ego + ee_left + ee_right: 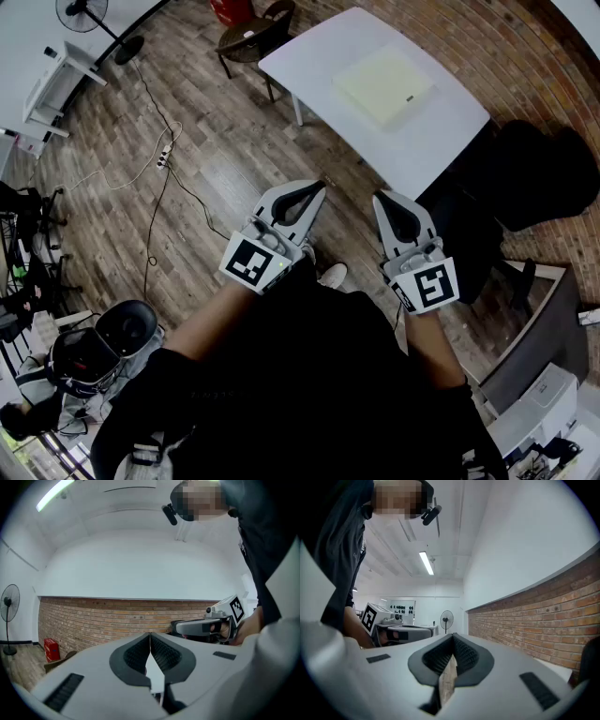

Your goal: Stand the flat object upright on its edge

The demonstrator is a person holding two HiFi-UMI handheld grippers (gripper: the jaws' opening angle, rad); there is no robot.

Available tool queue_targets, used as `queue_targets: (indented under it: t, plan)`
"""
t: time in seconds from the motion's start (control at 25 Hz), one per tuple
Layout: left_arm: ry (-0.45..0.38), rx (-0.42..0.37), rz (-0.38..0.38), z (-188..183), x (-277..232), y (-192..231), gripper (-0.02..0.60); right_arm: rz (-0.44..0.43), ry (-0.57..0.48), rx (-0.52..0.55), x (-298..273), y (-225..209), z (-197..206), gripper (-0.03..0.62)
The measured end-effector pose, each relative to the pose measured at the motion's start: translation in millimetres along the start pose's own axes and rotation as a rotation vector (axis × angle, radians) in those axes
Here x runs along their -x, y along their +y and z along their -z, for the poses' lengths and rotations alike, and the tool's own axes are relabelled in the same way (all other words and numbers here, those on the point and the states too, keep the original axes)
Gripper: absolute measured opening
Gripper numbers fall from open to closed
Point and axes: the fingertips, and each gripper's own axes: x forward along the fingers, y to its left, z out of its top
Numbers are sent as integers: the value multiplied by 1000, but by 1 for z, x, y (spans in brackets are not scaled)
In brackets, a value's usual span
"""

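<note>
Two grippers are held level above the floor (216,169): the left gripper (314,191) and the right gripper (383,200). Both have their fingers (136,656) clenched together, empty. Each carries one square black-and-white marker (251,262). One pale pad (384,86) lies flat on the single white desk (441,141), well apart from both grippers.

Person wears black top (300,375), white shoe (332,275) just beside left gripper (312,190). It and right gripper (387,200) alike: pale grey shells, black ribbed pads (165,652), black-and-white marker cubes (251,262).
</note>
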Motion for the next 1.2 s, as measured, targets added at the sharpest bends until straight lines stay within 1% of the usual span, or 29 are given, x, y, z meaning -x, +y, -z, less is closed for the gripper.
queue_targets:
  t: [0.4, 0.64, 0.88, 1.0, 1.2]
  plan:
    - [7, 4, -6, 2, 11, -4, 18, 9, -3, -6, 2, 9, 2, -5]
    - [15, -1, -19, -1, 17, 6, 18, -1, 5, -28, -6, 12, 2, -5]
    - [18, 16, -13, 1, 15, 28, 19, -13, 25, -43, -33, 13, 8, -5]
    - [24, 37, -9, 4, 17, 46, 18, -16, 36, -47, -52, 17, 11, -5]
    - [23, 48, 0, 7, 18, 80, 18, -7, 65, -59, -85, 18, 20, -5]
